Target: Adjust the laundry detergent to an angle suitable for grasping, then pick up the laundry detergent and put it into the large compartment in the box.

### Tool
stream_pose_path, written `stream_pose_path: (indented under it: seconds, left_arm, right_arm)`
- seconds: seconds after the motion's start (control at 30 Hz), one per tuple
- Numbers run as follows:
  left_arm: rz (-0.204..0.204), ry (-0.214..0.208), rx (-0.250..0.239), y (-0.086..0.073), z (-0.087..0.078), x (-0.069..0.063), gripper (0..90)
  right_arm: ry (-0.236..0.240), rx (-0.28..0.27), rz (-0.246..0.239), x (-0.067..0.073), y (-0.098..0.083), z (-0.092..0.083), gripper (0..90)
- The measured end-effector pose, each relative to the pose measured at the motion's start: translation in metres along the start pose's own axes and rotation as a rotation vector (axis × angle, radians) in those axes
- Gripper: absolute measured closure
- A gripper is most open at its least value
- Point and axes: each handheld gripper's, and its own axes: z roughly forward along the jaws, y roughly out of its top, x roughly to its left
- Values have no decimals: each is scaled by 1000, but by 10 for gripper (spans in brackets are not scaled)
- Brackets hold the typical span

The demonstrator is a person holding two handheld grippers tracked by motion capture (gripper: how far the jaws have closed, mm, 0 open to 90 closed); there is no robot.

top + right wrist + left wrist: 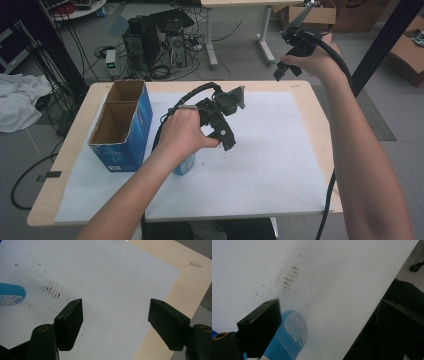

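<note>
1. Your left gripper (226,134) hangs low over the white sheet (260,150), its jaws spread wide with nothing between them; in the left gripper view the blue bottle (289,337) lies just beside the near jaw, not pinched.
2. Your right gripper (287,67) is held high above the table's far right corner, jaws also spread and empty; the right gripper view looks down on the sheet and the bare wooden table (185,282) edge.
3. The blue bottle lies on its side on the sheet, close under your left hand (182,132), label facing up.
4. Brown smudges (51,291) mark the sheet just beside the bottle.
5. An open blue cardboard box (122,125) with two compartments stands at the table's left side.
</note>
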Motion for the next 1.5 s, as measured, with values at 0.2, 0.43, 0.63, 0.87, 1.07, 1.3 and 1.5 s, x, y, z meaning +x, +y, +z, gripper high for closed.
stream_pose_path:
  seconds: [0.2,0.43,0.63,0.87,1.07,1.3,1.5]
  left_arm:
    - [0,2,5,2,-1,-1,69]
    - [-5,-5,4,3,0,0,70]
    - [2,-4,4,4,0,-2,72]
    - [1,-2,4,3,-1,-1,72]
    - [-11,3,1,0,-3,0,72]
    - [-11,9,-3,-1,-5,1,71]
    - [-10,10,-21,0,-11,0,71]
  right_arm:
    - [6,-2,7,-4,-2,0,284]
    - [3,-5,14,-7,-6,-1,285]
    - [5,-6,21,-9,-8,1,284]
    - [5,-10,28,-11,-12,-1,285]
    - [6,-8,27,-11,-12,1,285]
    - [5,-13,22,-10,-12,2,284]
    - [1,-9,26,-10,-13,1,285]
